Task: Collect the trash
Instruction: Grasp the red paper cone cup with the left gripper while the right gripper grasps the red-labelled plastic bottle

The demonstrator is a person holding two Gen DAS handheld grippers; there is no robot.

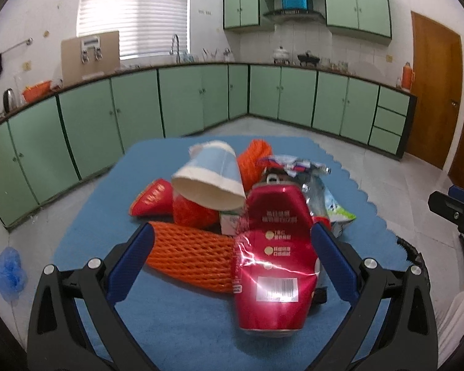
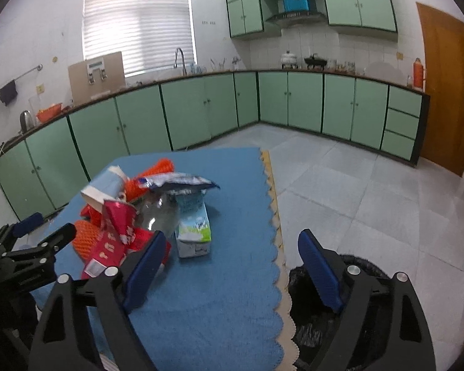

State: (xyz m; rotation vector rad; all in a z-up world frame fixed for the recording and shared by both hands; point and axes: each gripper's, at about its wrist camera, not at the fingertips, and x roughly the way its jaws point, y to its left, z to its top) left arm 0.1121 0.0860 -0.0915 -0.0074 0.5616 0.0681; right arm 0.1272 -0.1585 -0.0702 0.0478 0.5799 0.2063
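Note:
A heap of trash lies on the blue mat (image 1: 182, 324). It holds a crushed red can (image 1: 272, 247), an orange foam net (image 1: 188, 253), a tipped paper cup (image 1: 210, 179), a red wrapper (image 1: 153, 198), a milk carton (image 2: 193, 232), a clear bottle (image 2: 157, 213) and a foil snack bag (image 2: 182, 182). My left gripper (image 1: 232, 241) is open wide around the can and the net; the can lies by its right finger. My right gripper (image 2: 233, 238) is open over bare mat right of the heap, the carton just beyond its fingertips.
A bin lined with a black bag (image 2: 312, 324) stands on the floor by the table's right edge. Green cabinets (image 1: 185, 99) run along the walls, with a wooden door (image 2: 445, 86) at the right. A blue plastic wad (image 1: 7, 272) lies on the tiled floor at the left.

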